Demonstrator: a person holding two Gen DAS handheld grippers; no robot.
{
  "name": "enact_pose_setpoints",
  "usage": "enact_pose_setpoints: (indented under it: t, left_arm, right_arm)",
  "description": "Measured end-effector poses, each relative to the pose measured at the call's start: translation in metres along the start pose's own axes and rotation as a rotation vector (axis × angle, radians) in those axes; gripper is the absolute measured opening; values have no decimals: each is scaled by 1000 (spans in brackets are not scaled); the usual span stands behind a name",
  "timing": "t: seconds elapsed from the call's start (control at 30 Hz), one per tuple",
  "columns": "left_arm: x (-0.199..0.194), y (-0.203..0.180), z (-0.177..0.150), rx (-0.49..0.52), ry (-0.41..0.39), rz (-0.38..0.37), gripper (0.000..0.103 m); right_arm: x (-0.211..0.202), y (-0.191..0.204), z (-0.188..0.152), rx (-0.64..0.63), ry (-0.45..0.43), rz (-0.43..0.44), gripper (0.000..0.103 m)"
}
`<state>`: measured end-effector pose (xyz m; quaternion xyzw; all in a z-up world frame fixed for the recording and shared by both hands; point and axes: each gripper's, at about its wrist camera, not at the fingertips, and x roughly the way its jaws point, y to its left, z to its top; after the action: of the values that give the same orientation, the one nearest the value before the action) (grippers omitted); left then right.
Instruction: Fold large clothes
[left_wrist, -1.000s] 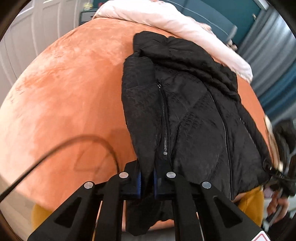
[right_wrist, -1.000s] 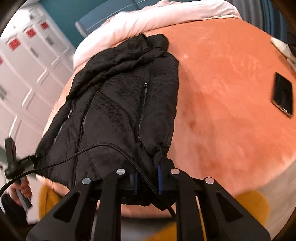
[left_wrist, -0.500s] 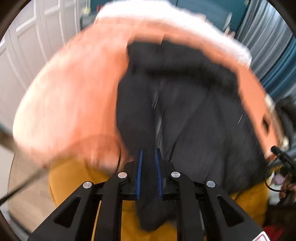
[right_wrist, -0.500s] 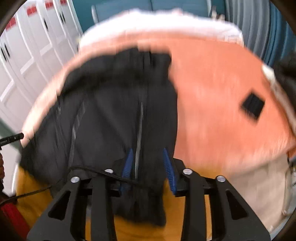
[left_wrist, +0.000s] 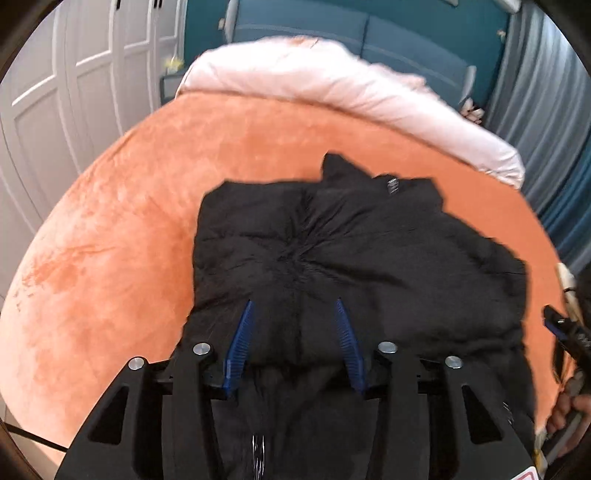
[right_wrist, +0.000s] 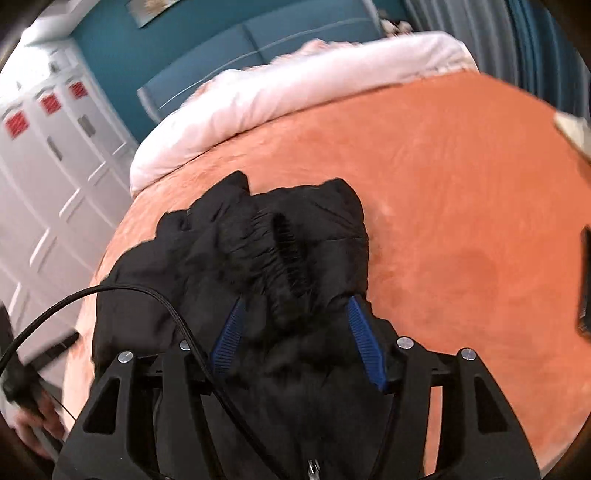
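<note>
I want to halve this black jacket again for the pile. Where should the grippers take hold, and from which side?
Take the black jacket at its near folded edge, one corner per gripper, coming from the bed's near side. That edge lies thick and straight across the orange bedspread. The left gripper and right gripper are both opening with fabric between their jaws.

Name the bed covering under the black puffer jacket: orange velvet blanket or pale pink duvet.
The orange velvet blanket; the pale pink duvet lies bunched beyond the black puffer jacket.
</note>
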<state>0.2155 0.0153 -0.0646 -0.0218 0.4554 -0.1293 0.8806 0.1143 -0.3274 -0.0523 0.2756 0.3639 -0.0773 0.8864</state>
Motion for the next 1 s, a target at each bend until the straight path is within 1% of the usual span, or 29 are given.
enact_pose_setpoints:
  t: [0.03, 0.07, 0.1, 0.17, 0.2, 0.23, 0.27, 0.3, 0.37, 0.43, 0.5, 0.57, 0.63, 0.67, 0.7, 0.73, 0.77, 0.8, 0.83, 0.9, 0.93, 0.97, 1.0]
  left_arm:
    - [8, 1, -1, 1, 14, 2, 41]
    - [16, 1, -4, 5, 29, 18, 40]
    - [25, 1, -5, 12, 43, 37, 40]
    - [45, 0, -13, 38, 75, 76, 40]
    - [53, -1, -18, 52, 78, 96, 40]
    - [55, -1, -22, 64, 72, 109, 40]
    - [57, -1, -28, 77, 68, 125, 43]
    - [62, -1, -31, 81, 68, 133, 44]
    - [70, 4, -35, 67, 67, 125, 45]
    - [75, 4, -39, 65, 61, 125, 46]
    - [79, 0, -39, 87, 57, 149, 46]
    - [78, -1, -39, 90, 55, 160, 46]
    - [67, 2, -38, 55, 46, 132, 45]
    - [57, 6, -37, 29, 40, 110, 44]
    - [46, 8, -38, 4, 30, 86, 43]
    - [28, 10, -40, -24, 7, 44, 43]
    - [11, 10, -42, -38, -19, 12, 43]
    - [-11, 6, -44, -40, -54, -25, 43]
    - [-27, 2, -46, -37, -77, -52, 43]
    - [-60, -10, -48, -26, -128, -113, 44]
    - [-81, -19, -50, -20, -163, -171, 47]
    - [-95, -27, -50, -19, -188, -212, 55]
    - [-109, -36, -53, -23, -216, -259, 60]
  right_arm:
    - [3, 0, 2, 4, -7, 15, 51]
    - [6, 4, 2, -3, -15, 27, 44]
    - [11, 9, 2, -27, -20, 36, 32]
    - [24, 16, -2, -76, -1, 17, 20]
    - [34, 16, -6, -103, 19, -11, 16]
    - [43, 14, -11, -115, 42, -31, 15]
    - [54, 8, -18, -111, 70, -40, 14]
    - [60, 5, -22, -103, 81, -35, 13]
    - [69, -2, -30, -100, 77, -24, 11]
    - [75, 1, -30, -114, 87, -36, 11]
    - [70, 5, -29, -133, 92, -58, 13]
    - [53, 17, -24, -153, 92, -87, 14]
    - [25, 26, -21, -157, 70, -59, 16]
    - [9, 29, -20, -161, 64, -27, 17]
    - [-12, 33, -20, -170, 67, 3, 22]
    - [-25, 36, -21, -179, 74, 17, 27]
    - [-43, 40, -23, -198, 88, 40, 37]
    - [-56, 43, -25, -216, 96, 60, 42]
    - [-76, 48, -28, -251, 108, 84, 44]
    - [-114, 57, -37, -317, 143, 135, 50]
    - [-128, 60, -39, -339, 148, 150, 51]
    - [-148, 64, -42, -371, 146, 163, 52]
    - [-161, 67, -42, -394, 143, 168, 53]
